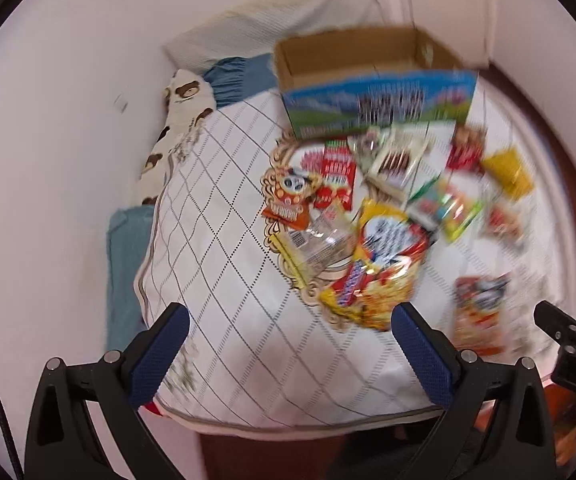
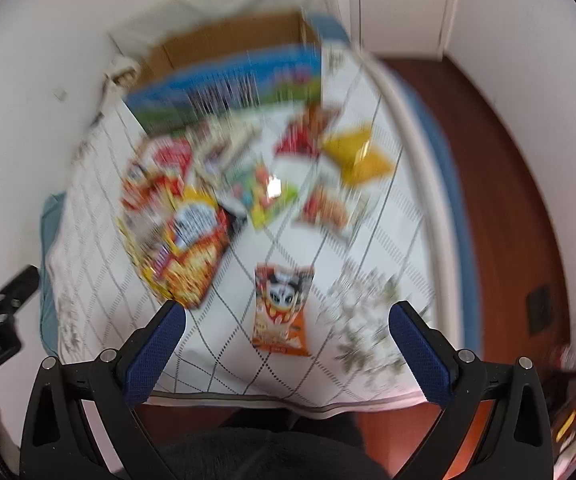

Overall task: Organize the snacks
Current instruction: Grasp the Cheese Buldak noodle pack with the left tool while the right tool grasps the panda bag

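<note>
From the left wrist view I can see a bear-print pillow (image 1: 176,120) against the wall and a blue sheet (image 1: 240,76) past the quilt; the right wrist view shows dark wooden floor (image 2: 500,184) beside the bed instead.

A cardboard box (image 1: 352,64) with a blue and green printed front stands at the far side of the white diamond-stitched quilt (image 1: 224,280) (its inside looks bare as far as the blur lets me judge).

The snack packets lie loose on the quilt in front of the box: a yellow bag (image 1: 376,276) nearest the left tool (image 1: 290,322), a red packet (image 1: 334,172), a green packet (image 1: 452,208) and a yellow pouch (image 1: 508,172) further off. An orange panda packet (image 2: 282,308) lies apart from the heap, between the spread fingers of the right tool (image 2: 288,320).

Both tools are released, jaws wide, holding nothing, above the near edge of the bed.
</note>
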